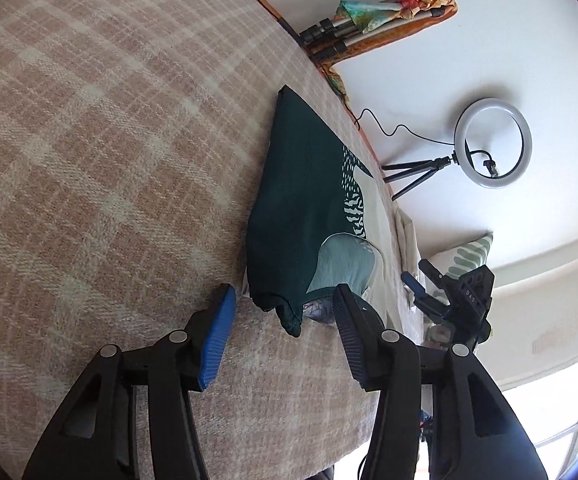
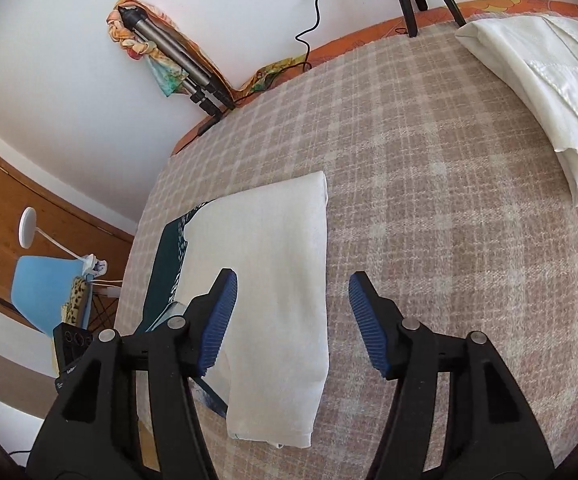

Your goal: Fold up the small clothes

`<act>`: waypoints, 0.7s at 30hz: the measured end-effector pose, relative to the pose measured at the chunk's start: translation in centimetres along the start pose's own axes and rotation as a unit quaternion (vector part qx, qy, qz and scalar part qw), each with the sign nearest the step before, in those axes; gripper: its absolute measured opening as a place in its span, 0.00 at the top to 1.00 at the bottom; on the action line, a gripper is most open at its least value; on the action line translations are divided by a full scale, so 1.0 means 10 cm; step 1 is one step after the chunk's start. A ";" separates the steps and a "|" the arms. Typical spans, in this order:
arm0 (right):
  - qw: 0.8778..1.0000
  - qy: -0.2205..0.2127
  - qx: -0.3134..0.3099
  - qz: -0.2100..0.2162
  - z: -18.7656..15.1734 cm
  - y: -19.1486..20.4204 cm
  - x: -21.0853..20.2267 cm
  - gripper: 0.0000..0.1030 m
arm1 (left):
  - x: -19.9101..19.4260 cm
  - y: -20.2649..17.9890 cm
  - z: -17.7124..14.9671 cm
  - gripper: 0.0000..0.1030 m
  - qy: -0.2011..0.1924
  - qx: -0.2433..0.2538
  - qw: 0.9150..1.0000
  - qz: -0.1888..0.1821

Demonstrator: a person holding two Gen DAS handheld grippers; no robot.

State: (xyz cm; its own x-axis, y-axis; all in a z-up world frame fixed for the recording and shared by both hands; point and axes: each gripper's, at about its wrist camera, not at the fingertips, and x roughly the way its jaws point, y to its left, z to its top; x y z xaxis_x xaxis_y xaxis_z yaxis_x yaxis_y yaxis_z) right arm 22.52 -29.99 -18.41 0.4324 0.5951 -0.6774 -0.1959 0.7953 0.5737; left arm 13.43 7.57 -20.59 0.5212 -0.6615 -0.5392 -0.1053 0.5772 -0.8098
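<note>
Dark green cotton, printed with pale leaf shapes and half covered by a white flap, makes up the small folded garment (image 1: 301, 216), which lies flat on the beige-and-cream checked woollen bed blanket (image 1: 101, 152), at twelve o'clock from the left tool (image 1: 281, 320) and at eleven o'clock from the right tool (image 2: 293, 312). Both tools stand released, blue ribbed pads apart and gripping nothing, probably because the fold is laid and they can let go. A white folded cloth (image 2: 545, 92) rests at two o'clock in the right view, a ring light on a tripod (image 1: 493, 144) stands by the white wall.
</note>
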 end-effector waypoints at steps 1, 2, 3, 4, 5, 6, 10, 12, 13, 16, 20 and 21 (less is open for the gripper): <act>1.000 0.001 0.005 0.002 0.05 -0.04 0.06 0.40 | 0.01 -0.01 0.01 0.52 -0.002 -0.001 1.000 -0.001; 1.000 0.002 0.011 0.007 0.09 -0.07 0.12 0.40 | 0.02 -0.01 0.02 0.52 -0.002 -0.004 1.000 -0.003; 1.000 0.001 0.017 0.013 0.13 -0.10 0.16 0.40 | 0.03 -0.01 0.03 0.52 -0.003 -0.006 1.000 -0.004; 1.000 0.000 0.021 0.019 0.17 -0.13 0.21 0.40 | 0.05 -0.02 0.04 0.52 -0.004 -0.007 1.000 -0.005; 0.999 -0.001 0.025 0.025 0.20 -0.15 0.25 0.40 | 0.06 -0.02 0.06 0.52 -0.003 -0.008 1.000 -0.007; 0.999 -0.001 0.027 0.028 0.23 -0.17 0.29 0.40 | 0.08 -0.02 0.07 0.52 -0.002 -0.009 1.000 -0.008; 0.998 0.002 0.033 0.044 0.31 -0.19 0.47 0.40 | 0.13 -0.07 0.11 0.52 -0.003 0.002 1.000 -0.005; 0.998 -0.002 0.028 0.049 0.34 -0.15 0.52 0.40 | 0.16 -0.08 0.12 0.53 -0.004 0.005 1.000 -0.003; 0.998 0.003 0.025 0.054 0.35 -0.13 0.55 0.40 | 0.17 -0.08 0.13 0.55 -0.005 0.006 1.000 -0.002; 0.998 0.007 0.016 0.056 0.37 -0.05 0.62 0.40 | 0.22 -0.13 0.15 0.55 -0.003 0.014 1.000 0.002; 0.998 0.016 0.009 0.062 0.39 0.05 0.70 0.41 | 0.32 -0.20 0.18 0.75 0.012 0.031 0.999 0.014; 0.998 0.017 0.005 0.058 0.39 0.07 0.71 0.41 | 0.34 -0.20 0.18 0.79 0.014 0.035 0.999 0.020</act>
State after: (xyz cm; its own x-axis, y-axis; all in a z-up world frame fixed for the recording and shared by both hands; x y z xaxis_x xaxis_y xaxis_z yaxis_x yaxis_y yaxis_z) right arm 28.88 -25.61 -21.00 0.3768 0.6872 -0.6211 -0.2335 0.7194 0.6542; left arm 16.95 5.01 -20.42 0.4940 -0.6495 -0.5780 -0.0664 0.6347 -0.7699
